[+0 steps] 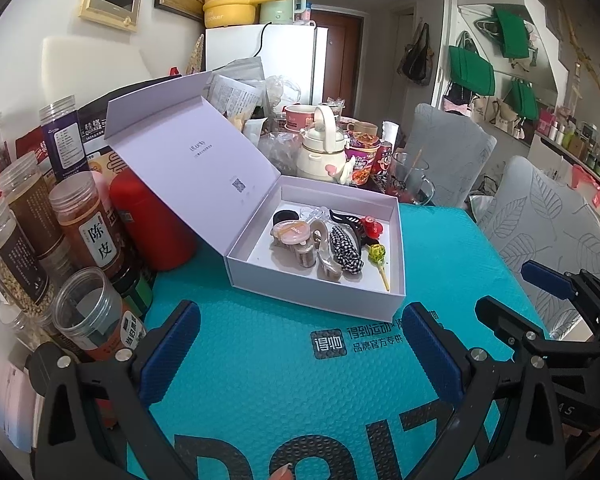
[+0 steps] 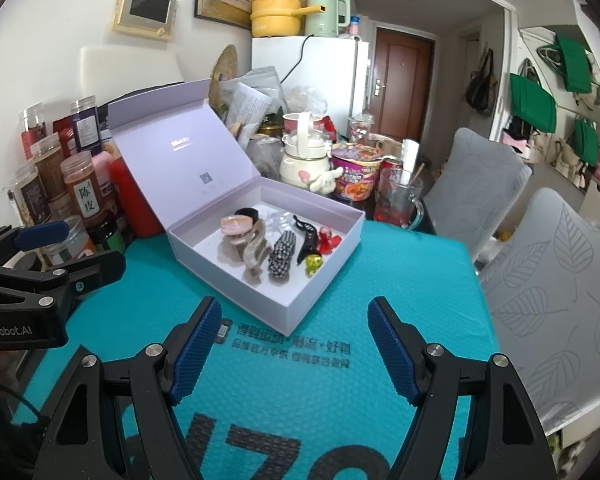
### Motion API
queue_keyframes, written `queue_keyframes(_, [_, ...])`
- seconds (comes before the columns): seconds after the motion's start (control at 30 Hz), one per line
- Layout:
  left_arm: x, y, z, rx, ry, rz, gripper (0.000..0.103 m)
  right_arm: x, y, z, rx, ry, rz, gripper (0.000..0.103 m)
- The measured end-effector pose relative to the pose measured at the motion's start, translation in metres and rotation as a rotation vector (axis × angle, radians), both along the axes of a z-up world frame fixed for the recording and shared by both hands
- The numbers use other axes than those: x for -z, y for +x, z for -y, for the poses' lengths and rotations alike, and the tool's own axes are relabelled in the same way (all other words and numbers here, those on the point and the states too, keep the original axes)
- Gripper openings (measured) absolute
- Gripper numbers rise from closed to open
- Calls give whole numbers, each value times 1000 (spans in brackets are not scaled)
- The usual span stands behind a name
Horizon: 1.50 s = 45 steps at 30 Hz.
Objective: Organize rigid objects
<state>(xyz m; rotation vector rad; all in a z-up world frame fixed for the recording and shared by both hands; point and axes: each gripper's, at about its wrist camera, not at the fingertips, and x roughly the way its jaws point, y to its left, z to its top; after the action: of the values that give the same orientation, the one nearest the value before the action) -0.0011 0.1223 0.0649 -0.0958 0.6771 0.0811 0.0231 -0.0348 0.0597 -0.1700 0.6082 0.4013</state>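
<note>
Both claws wide open, nothing between the blue pads: left gripper (image 1: pixel 300 354) and right gripper (image 2: pixel 294 350) low over teal mat (image 1: pixel 260 380). Beyond, at twelve o'clock on mat, lilac box (image 1: pixel 312 292), lid (image 1: pixel 188 148) propped open toward ten o'clock. Inside: beige clip (image 2: pixel 256 254), checkered clip (image 2: pixel 283 256), black clip (image 2: pixel 306 236), red clip (image 2: pixel 327 240), lollipop (image 1: pixel 376 254). Jars (image 1: pixel 86 224) at nine o'clock; cream kettle (image 1: pixel 324 152) behind box.
</note>
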Motion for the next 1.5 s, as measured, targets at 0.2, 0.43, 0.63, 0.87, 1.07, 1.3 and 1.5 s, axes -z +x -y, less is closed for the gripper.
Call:
queue_keyframes(0.2, [0, 0, 1, -2, 7, -7, 103, 0, 0, 2, 0, -4, 3, 76])
queue_keyframes(0.43, [0, 1, 2, -16, 27, -18, 103, -2, -1, 4, 2, -10, 9, 77])
queue_keyframes(0.63, [0, 1, 2, -14, 30, -19, 103, -3, -1, 5, 2, -10, 10, 77])
queue_keyframes(0.87, [0, 0, 5, -14, 45, -21, 103, -3, -1, 5, 4, -11, 11, 77])
queue_keyframes(1.07, [1, 0, 5, -13, 45, -27, 103, -4, -2, 8, 8, -12, 11, 77])
queue_keyframes(1.3, [3, 0, 5, -6, 35, -37, 103, -2, -3, 11, 14, -11, 6, 77])
queue_keyframes(1.5, [4, 0, 8, 1, 49, -36, 103, 0, -2, 11, 17, -13, 3, 77])
